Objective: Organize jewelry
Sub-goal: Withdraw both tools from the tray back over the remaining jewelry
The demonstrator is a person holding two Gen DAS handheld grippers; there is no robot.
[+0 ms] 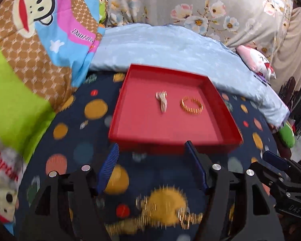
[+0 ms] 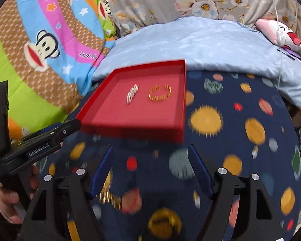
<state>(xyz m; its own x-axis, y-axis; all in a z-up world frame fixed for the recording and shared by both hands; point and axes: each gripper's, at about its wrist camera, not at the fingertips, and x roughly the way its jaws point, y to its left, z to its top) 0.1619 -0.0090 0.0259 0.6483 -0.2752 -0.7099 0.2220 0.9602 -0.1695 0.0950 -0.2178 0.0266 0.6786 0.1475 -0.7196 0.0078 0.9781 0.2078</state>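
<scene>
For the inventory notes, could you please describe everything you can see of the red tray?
The red tray is a shallow, square, open box with low upright walls and a flat matte floor, seemingly card. It lies flat on the dark planet-print cloth, its far edge near a pale blue quilt. Inside, apart from each other, rest a silvery piece and a gold ring-shaped piece. Neither tongs touch it.

red tray [image 1: 118, 120], gold bracelet [image 1: 191, 104], silver piece [image 1: 162, 101]

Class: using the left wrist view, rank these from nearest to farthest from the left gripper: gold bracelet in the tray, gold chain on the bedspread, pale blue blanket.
1. Gold chain, below the left gripper.
2. Gold bracelet, inside the red tray.
3. Pale blue blanket, behind the tray.
</scene>
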